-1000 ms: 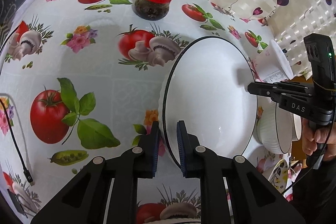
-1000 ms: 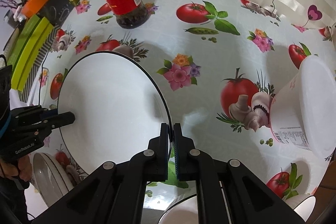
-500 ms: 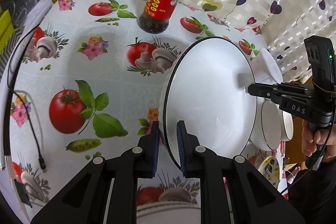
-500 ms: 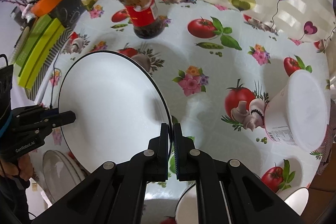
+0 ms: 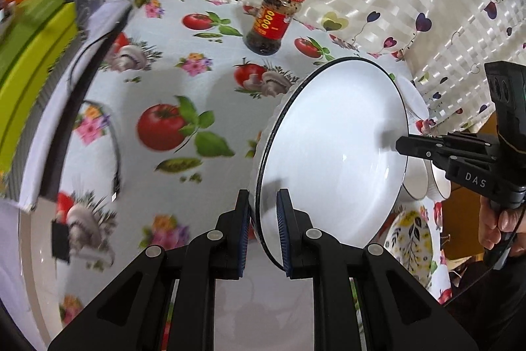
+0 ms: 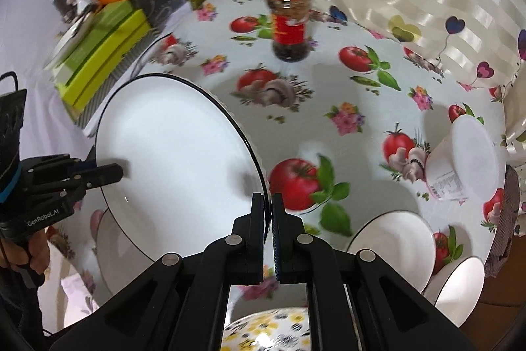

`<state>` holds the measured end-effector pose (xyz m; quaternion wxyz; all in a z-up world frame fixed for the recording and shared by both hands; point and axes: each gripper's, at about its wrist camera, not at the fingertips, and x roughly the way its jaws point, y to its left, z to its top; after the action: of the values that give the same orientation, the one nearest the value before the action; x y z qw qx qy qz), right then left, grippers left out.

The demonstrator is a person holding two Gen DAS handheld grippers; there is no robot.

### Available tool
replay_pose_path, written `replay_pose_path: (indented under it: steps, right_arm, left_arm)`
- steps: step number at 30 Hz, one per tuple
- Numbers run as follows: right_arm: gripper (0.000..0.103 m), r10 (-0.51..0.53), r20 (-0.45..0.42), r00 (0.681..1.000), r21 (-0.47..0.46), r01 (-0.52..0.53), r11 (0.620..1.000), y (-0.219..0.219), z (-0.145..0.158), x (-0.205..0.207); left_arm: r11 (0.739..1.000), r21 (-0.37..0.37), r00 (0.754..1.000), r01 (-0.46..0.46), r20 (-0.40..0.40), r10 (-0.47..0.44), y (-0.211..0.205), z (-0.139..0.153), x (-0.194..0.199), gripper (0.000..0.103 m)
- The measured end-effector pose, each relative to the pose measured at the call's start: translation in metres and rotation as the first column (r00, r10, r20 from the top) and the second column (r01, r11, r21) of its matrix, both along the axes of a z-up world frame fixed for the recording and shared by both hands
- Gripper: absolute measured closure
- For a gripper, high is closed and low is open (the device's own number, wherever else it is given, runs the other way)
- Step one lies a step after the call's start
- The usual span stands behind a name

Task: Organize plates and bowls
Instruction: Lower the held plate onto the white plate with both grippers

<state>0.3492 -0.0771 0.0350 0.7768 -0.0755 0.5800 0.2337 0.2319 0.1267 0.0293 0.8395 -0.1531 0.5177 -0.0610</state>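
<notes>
My left gripper (image 5: 263, 232) and right gripper (image 6: 268, 231) each pinch the rim of the white plate (image 5: 332, 153), held above the table (image 5: 131, 107), jar (image 5: 274, 17) at 12 o'clock.

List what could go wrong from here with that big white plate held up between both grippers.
1. The white plate is held off the table only at its rim, by the left gripper and the right gripper on opposite edges; if the hands drift apart or twist, it may slip.
2. The bowls and the flowered plate lie below it, so a drop could chip them.
3. A forward swing could knock the sauce jar.
</notes>
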Motion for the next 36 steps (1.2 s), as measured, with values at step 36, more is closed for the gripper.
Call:
replay_pose_path:
  steps: [36]
  right_arm:
    - [0.098, 0.108, -0.068, 0.992, -0.018, -0.11, 0.994, 0.055, -0.051, -0.102]
  left_arm:
    - [0.995, 0.06, 0.994, -0.077, -0.077, 0.081, 0.021, -0.048, -0.112, 0.087]
